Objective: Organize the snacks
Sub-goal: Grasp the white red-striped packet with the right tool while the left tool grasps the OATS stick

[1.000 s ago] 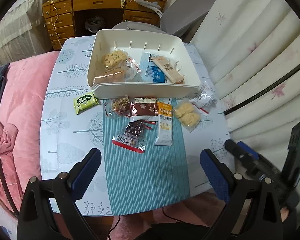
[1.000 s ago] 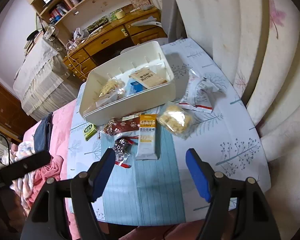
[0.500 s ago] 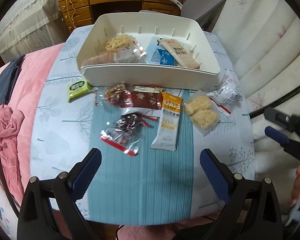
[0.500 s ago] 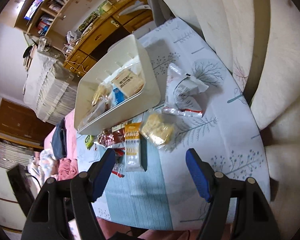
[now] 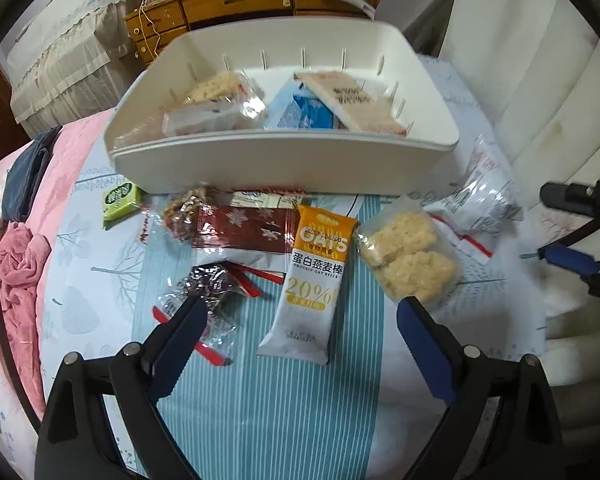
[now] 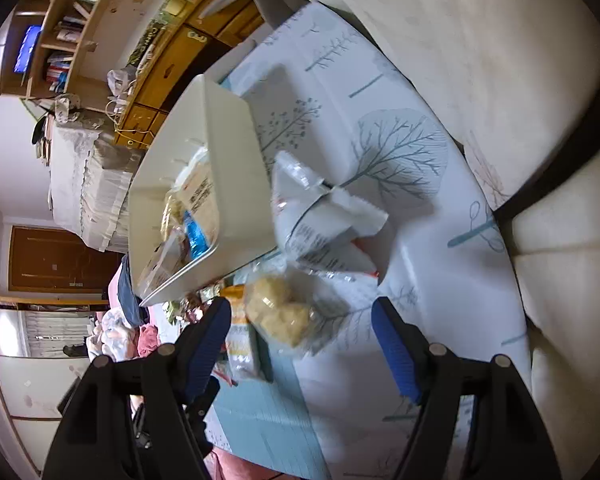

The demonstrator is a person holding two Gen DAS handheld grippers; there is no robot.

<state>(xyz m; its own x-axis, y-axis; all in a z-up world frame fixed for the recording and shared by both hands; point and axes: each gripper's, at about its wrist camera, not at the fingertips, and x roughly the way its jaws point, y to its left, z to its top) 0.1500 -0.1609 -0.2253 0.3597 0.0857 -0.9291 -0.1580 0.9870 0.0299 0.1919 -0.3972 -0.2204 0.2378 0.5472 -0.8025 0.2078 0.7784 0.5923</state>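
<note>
Left wrist view first. What lies on the table (image 5: 100, 280)?

— A white bin (image 5: 284, 160) sits at twelve o'clock, already holding several packets. In front of it, loose snacks lie in a row: a small green packet (image 5: 120, 199) at ten o'clock, a dark red wrapper (image 5: 242, 229) just below the bin, an orange-and-white oat bar (image 5: 314, 280) at centre, and a clear bag of pale rice cakes (image 5: 406, 260) at two o'clock. A crinkled foil snack with red stripes (image 5: 216, 280) lies at eight o'clock of the oat bar.

— And the left gripper (image 5: 300, 320)?

— Its jaws stand wide with nothing between the pads. The oat bar's lower end lies between them, untouched.

— Now the right wrist view.

— The picture is tilted. The bin (image 6: 236, 176) runs toward ten o'clock. A white wrapper with red trim (image 6: 324, 220) lies just beside its wall, near centre. The rice cakes (image 6: 278, 312) are right below that, with the oat bar (image 6: 240, 344) at their eight o'clock.

— The right gripper (image 6: 302, 336)?

— Spread wide, empty. The rice cakes sit between its fingers; I cannot tell whether they touch.
</note>
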